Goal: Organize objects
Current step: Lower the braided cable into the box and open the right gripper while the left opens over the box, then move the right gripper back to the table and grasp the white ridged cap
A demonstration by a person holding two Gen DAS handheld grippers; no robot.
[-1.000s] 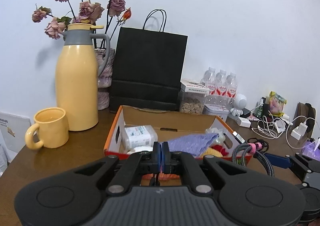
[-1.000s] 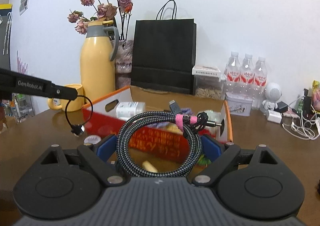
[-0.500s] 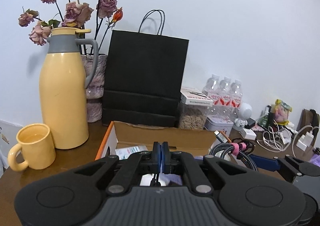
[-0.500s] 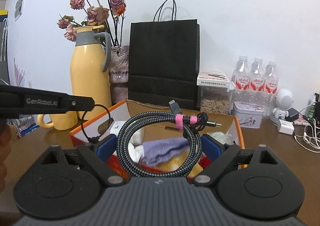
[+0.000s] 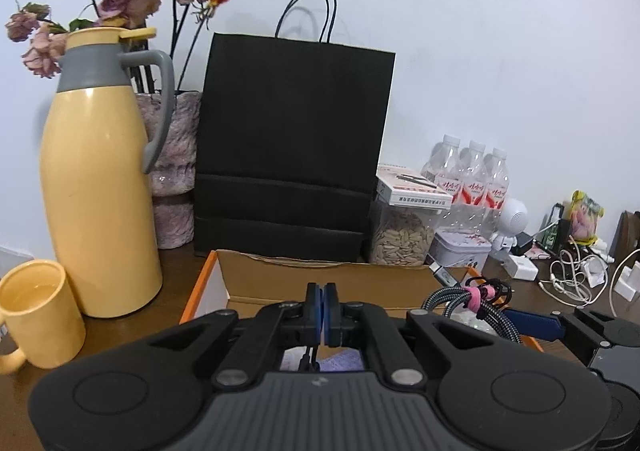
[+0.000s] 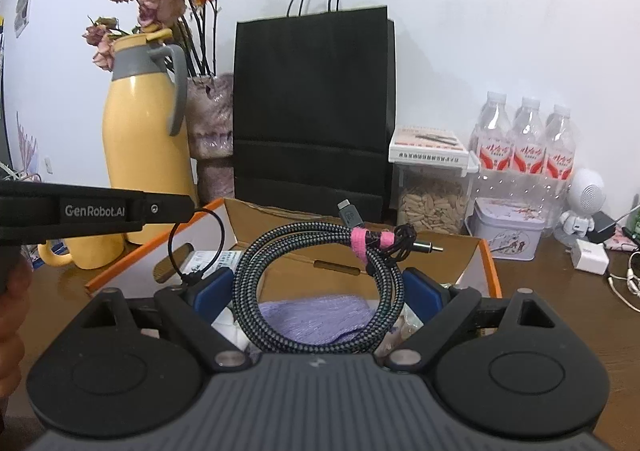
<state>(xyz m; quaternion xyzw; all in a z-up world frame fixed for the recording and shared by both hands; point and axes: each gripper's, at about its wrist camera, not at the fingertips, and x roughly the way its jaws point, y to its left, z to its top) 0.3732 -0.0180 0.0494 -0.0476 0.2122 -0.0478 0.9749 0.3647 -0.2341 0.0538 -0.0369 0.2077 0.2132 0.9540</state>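
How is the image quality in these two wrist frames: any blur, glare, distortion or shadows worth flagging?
Left wrist view: sharp; fisheye bows the black paper bag; dark corners; window glare on the yellow thermos, which casts a soft wall shadow. Right wrist view: coiled braided cable crisp; flowers and a hand at the left edge slightly soft; even indoor light.

An open orange-edged cardboard box (image 6: 486, 251) sits on the brown wooden bench (image 5: 176, 275). Behind it stands a black paper carrier bag (image 5: 292, 139). Left of the bag is a mottled pink vase of dried roses (image 5: 176, 155), with a tall yellow thermos jug (image 5: 96, 187) before it and a yellow mug (image 5: 36, 311) left of the jug. Right of the bag stand a clear jar of seeds (image 6: 432, 207), a small tin (image 6: 508, 227) and three plastic water bottles (image 6: 528, 147). A coiled braided cable (image 6: 320, 287) hangs over the box, above a folded lilac cloth (image 6: 316, 319) lying inside.
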